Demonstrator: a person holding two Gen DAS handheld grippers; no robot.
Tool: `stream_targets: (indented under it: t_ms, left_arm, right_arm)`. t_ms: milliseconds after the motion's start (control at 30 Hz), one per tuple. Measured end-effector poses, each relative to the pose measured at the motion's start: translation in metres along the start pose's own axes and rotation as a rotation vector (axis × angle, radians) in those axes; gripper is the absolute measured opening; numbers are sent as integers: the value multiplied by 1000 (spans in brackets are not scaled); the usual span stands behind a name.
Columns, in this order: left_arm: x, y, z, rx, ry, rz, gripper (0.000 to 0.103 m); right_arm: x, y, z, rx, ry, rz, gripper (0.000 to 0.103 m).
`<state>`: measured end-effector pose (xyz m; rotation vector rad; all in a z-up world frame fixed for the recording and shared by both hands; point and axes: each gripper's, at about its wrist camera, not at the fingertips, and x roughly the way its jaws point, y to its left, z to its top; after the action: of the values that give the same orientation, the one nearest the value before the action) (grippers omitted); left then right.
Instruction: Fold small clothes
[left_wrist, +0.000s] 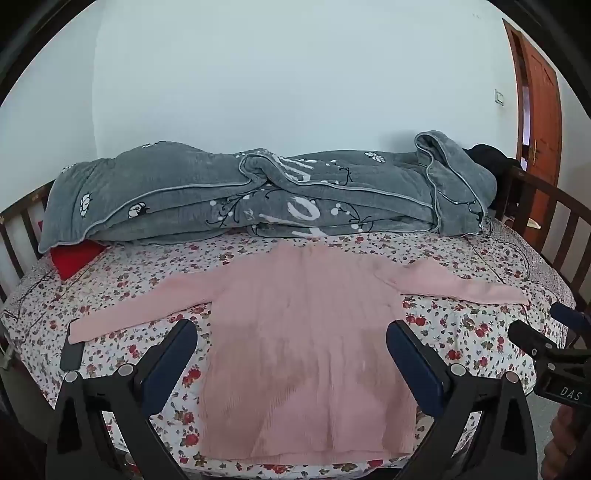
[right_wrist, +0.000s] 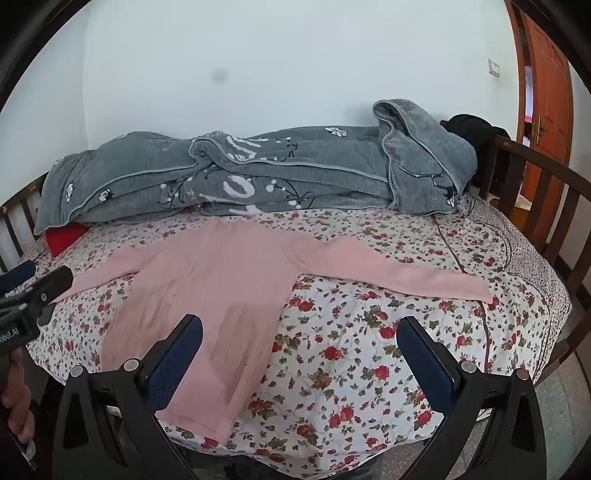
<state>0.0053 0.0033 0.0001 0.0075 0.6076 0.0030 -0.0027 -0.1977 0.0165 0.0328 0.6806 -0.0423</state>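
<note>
A small pink long-sleeved sweater (left_wrist: 303, 325) lies flat on the floral bedspread (left_wrist: 461, 332), both sleeves spread out sideways and the hem toward me. My left gripper (left_wrist: 291, 332) hovers open above the sweater's lower body, nothing between its blue pads. My right gripper (right_wrist: 301, 330) also stands open, above the bedspread just right of the sweater (right_wrist: 207, 295), with its left finger (right_wrist: 177, 354) over the hem's right side. Each gripper shows at the edge of the other's view: the right gripper (left_wrist: 554, 339) and the left gripper (right_wrist: 33, 288).
A rumpled grey blanket (left_wrist: 258, 199) with white flowers lies along the wall behind the sweater. A red item (left_wrist: 75, 256) peeks from under its left end. Dark wooden bed rails (right_wrist: 546, 206) stand on the right and left. A brown door (left_wrist: 543, 110) is at the far right.
</note>
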Motion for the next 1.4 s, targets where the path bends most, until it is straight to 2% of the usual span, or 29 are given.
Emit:
stream_targets:
  t_ms: [100, 467, 1400]
  left_arm:
    - [2, -8, 2, 19, -6, 32, 103]
    - [0, -2, -2, -1, -12, 1, 103]
    - [-4, -11, -4, -1, -12, 0, 103]
  right_arm:
    - [0, 0, 1, -8, -5, -2, 103]
    - [-9, 1, 4, 3, -20, -2, 103]
    - [-16, 6, 11, 19, -25, 11, 103]
